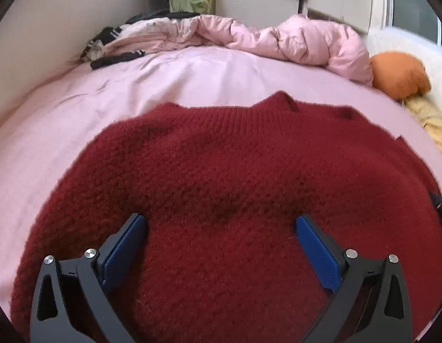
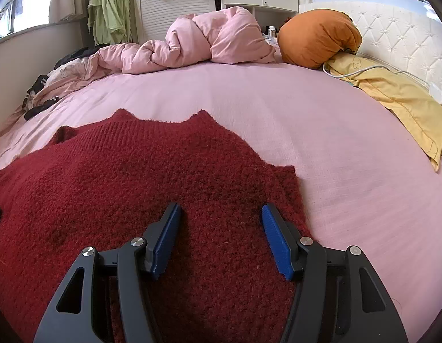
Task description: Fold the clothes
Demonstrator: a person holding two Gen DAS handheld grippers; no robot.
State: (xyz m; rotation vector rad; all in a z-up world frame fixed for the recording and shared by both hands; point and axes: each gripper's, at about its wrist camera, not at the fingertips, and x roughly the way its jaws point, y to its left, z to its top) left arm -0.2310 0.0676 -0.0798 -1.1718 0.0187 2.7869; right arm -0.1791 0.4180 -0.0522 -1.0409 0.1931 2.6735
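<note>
A dark red knitted sweater (image 1: 221, 171) lies flat on the pink bed sheet (image 1: 78, 108), its ribbed neck pointing away from me. My left gripper (image 1: 221, 220) hovers over the sweater's middle, jaws wide apart, nothing between the blue pads. In the right wrist view the same sweater (image 2: 121, 185) fills the lower left, and its right edge runs just beside my right gripper (image 2: 221, 208). That gripper is open above the knit near that edge, holding nothing. The tip of the right gripper (image 1: 441, 205) shows at the far right of the left wrist view.
A bunched pink duvet (image 2: 209, 40) lies across the far side of the bed. An orange cushion (image 2: 315, 40) and a yellow pillow (image 2: 398, 94) with a white cable sit by the padded headboard. Dark clothes (image 1: 115, 57) lie at the far left by the wall. Bare sheet (image 2: 335, 157) extends right of the sweater.
</note>
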